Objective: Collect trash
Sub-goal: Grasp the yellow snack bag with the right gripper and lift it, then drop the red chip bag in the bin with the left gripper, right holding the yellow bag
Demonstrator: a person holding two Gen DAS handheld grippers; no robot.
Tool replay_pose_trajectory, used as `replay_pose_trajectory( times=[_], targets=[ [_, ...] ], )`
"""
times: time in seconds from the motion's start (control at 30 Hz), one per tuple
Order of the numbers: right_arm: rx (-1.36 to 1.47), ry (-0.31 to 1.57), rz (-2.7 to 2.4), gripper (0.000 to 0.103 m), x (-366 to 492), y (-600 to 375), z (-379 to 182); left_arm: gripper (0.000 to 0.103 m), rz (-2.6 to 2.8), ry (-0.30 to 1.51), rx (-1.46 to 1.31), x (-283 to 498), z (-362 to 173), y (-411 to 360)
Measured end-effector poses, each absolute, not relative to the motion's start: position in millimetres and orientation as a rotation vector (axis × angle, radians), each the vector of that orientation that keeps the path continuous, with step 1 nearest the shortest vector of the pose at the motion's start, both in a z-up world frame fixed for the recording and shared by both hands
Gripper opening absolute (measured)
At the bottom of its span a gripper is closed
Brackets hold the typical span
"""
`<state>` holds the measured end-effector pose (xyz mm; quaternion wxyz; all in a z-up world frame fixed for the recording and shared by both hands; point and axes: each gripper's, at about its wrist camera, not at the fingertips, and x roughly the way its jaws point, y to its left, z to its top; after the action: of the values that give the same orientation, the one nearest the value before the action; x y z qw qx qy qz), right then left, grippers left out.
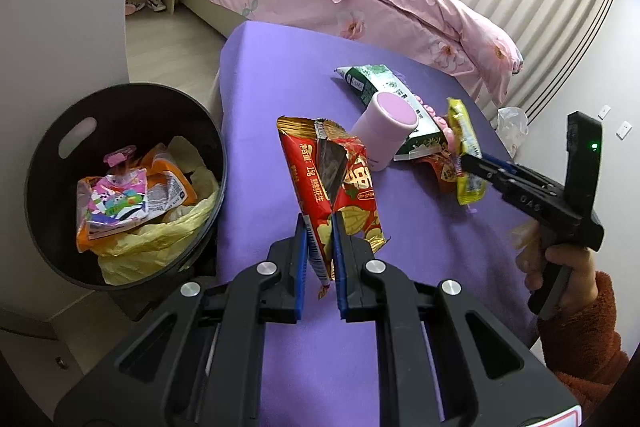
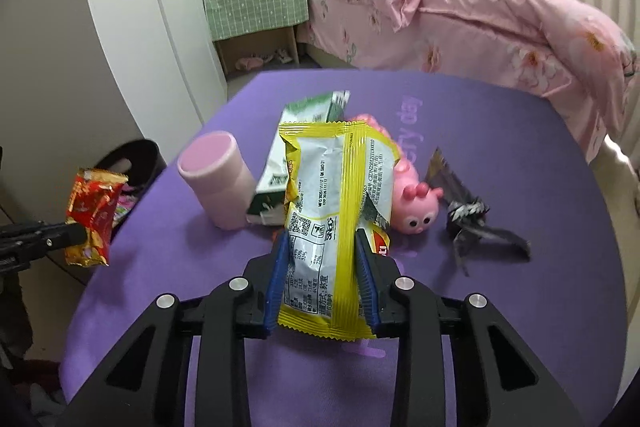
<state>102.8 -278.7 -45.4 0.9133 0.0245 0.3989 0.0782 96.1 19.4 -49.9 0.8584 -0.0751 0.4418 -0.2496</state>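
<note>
My left gripper (image 1: 320, 247) pinches the red wrapper (image 1: 332, 183); my right gripper (image 2: 322, 267) pinches the yellow wrapper (image 2: 332, 211) above the purple table (image 2: 500, 307). Both look light, crinkly, slippery; I'd grip flat seams near the bin (image 1: 48, 163).

Yellow wrapper (image 2: 332, 227) between gripper (image 2: 322, 263) pads.

red wrapper (image 1: 332, 183): glossy foil | yellow wrapper (image 2: 332, 219): shiny plastic film | table cover (image 1: 420, 267): matt purple cloth | bin (image 1: 48, 163): smooth black plastic
</note>
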Motion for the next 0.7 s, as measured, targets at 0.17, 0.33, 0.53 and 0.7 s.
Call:
replay_pose_trajectory(
  times=[0.17,0.33,0.53,0.7],
  targets=[
    [0.032,0.761,0.177,0.031,90,-271,-16,0.011,-0.507,0.879,-0.130,84,-34,24],
    [-0.004,0.675,0.228,0.031,75,-248,21,0.011,-0.481,0.814,-0.101,69,-13,36],
    [-0.033,0.607,0.304,0.031,65,-212,50,0.011,-0.443,0.742,-0.096,55,10,61],
    [-0.069,0.580,0.359,0.031,64,-180,61,0.011,-0.411,0.719,-0.118,51,17,82]
  ],
)
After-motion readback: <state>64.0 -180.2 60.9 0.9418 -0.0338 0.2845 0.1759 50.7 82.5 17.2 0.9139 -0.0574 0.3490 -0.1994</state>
